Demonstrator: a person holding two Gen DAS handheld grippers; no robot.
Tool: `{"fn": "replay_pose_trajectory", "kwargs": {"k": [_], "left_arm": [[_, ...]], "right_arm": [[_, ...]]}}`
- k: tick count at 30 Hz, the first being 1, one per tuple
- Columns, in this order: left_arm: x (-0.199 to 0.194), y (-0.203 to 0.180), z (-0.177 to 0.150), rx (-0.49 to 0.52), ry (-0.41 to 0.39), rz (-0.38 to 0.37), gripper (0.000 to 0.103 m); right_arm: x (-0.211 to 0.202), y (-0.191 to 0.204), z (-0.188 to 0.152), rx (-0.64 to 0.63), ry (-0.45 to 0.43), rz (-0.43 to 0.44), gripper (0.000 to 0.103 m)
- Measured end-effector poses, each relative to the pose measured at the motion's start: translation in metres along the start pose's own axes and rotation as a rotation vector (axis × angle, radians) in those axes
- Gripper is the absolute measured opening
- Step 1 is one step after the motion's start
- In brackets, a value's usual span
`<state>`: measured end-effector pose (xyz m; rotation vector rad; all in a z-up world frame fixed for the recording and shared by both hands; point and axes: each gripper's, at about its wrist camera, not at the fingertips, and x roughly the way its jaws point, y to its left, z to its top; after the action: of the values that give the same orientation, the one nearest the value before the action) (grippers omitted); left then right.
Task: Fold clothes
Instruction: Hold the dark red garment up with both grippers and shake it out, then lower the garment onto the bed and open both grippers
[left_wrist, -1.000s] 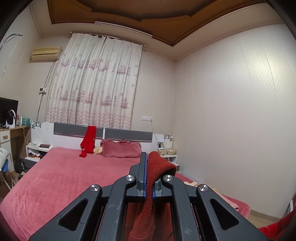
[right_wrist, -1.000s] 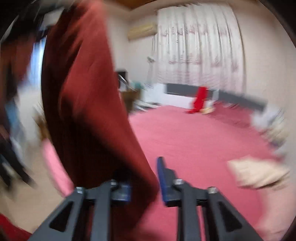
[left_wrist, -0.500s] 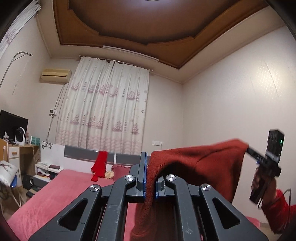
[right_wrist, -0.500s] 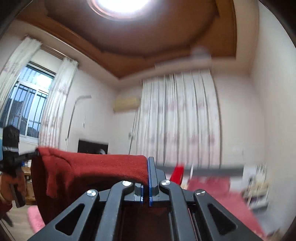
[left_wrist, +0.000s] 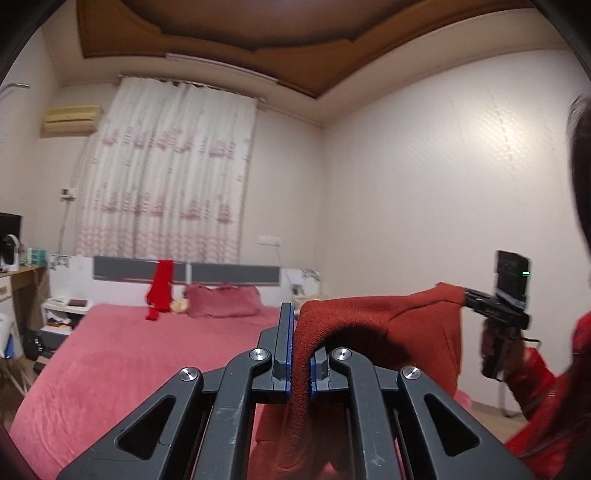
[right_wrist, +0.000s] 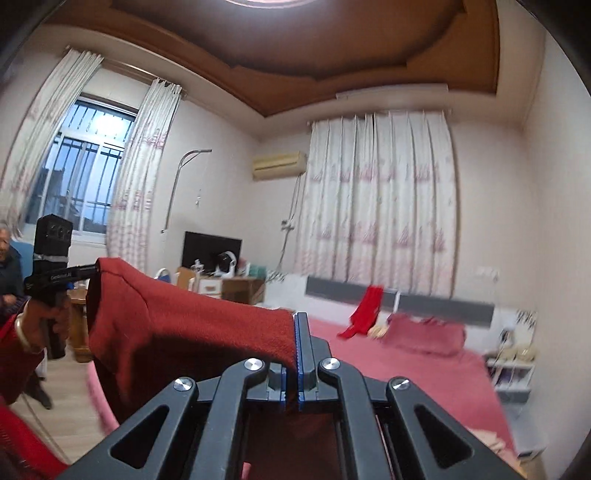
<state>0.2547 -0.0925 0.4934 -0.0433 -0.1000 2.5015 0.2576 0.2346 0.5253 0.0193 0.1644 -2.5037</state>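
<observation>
1. Garment (left_wrist: 417, 325): dark red knit, held in the air above the bed (left_wrist: 122, 354), stretched between both grippers; none of it visibly on the bed.
2. L gripper (left_wrist: 301, 347), lower centre of left view: jaws nearly closed, pinching one top corner; cloth hangs down between the fingers.
3. R gripper (right_wrist: 297, 360), lower centre of right view: jaws nearly closed on the other corner, cloth running off to frame left.
4. Change: 1 s ago the R claw was open beside a hanging fold while L alone held it. Half a sec ago both were clamped and raised, cams on the ceiling. Now both are lower, bed back in view.
5. Meaning, as I read it: garment is spread by its top edge, prob. for laying flat on the bed before folding. Fold lines not visible, so stage unclear.
6. Edges: top edge sags a bit between the claws; lower hem is hidden below both frames.
7. Room: bed wide and mostly bare at frame centre-left. Pillow (left_wrist: 221, 306) and red cloth (left_wrist: 160, 288) sit by the headboard, well apart. Wall at frame right; bed edge close under the garment.
</observation>
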Motion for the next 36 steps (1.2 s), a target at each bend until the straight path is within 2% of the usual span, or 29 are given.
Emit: {"fn": "replay_pose_trajectory", "kwargs": {"k": [4, 6, 9, 11, 14, 17, 23, 26, 27, 29, 30, 31, 33, 35, 36], "left_arm": [[0.018, 0.024, 0.012, -0.040, 0.081, -0.039, 0.009], [0.036, 0.042, 0.003, -0.042, 0.142, -0.023, 0.009], [0.079, 0.084, -0.040, -0.079, 0.267, 0.004, 0.009], [0.104, 0.114, -0.088, -0.161, 0.328, 0.039, 0.009], [0.133, 0.152, -0.156, -0.300, 0.387, 0.094, 0.009], [0.161, 0.183, -0.193, -0.399, 0.413, 0.113, 0.009], [0.245, 0.231, -0.200, -0.345, 0.460, 0.199, 0.009], [0.297, 0.254, -0.204, -0.298, 0.459, 0.251, 0.009], [0.314, 0.261, -0.214, -0.276, 0.491, 0.263, 0.009], [0.349, 0.275, -0.234, -0.230, 0.555, 0.286, 0.009], [0.367, 0.283, -0.247, -0.210, 0.596, 0.302, 0.010], [0.384, 0.291, -0.274, -0.206, 0.685, 0.336, 0.011], [0.409, 0.307, -0.325, -0.223, 0.843, 0.397, 0.012], [0.415, 0.315, -0.365, -0.259, 0.911, 0.435, 0.012], [0.414, 0.320, -0.376, -0.299, 0.914, 0.435, 0.012]], "right_arm": [[0.018, -0.021, -0.002, 0.102, 0.047, 0.074, 0.002], [0.033, -0.028, -0.014, 0.124, 0.081, 0.088, 0.002], [0.075, -0.040, -0.055, 0.161, 0.175, 0.079, 0.002], [0.109, -0.052, -0.092, 0.220, 0.250, 0.075, 0.002], [0.148, -0.072, -0.146, 0.334, 0.312, 0.050, 0.002], [0.188, -0.092, -0.185, 0.414, 0.369, 0.040, 0.002], [0.271, -0.142, -0.215, 0.464, 0.432, 0.032, 0.002], [0.325, -0.181, -0.232, 0.510, 0.439, -0.015, 0.002], [0.342, -0.193, -0.239, 0.524, 0.445, -0.027, 0.002], [0.368, -0.208, -0.279, 0.588, 0.553, -0.050, 0.003], [0.380, -0.215, -0.301, 0.622, 0.612, -0.062, 0.007], [0.392, -0.221, -0.322, 0.655, 0.670, -0.073, 0.008], [0.417, -0.235, -0.365, 0.720, 0.787, -0.097, 0.024], [0.442, -0.249, -0.407, 0.785, 0.905, -0.121, 0.024], [0.454, -0.256, -0.429, 0.817, 0.964, -0.133, 0.024]]}}
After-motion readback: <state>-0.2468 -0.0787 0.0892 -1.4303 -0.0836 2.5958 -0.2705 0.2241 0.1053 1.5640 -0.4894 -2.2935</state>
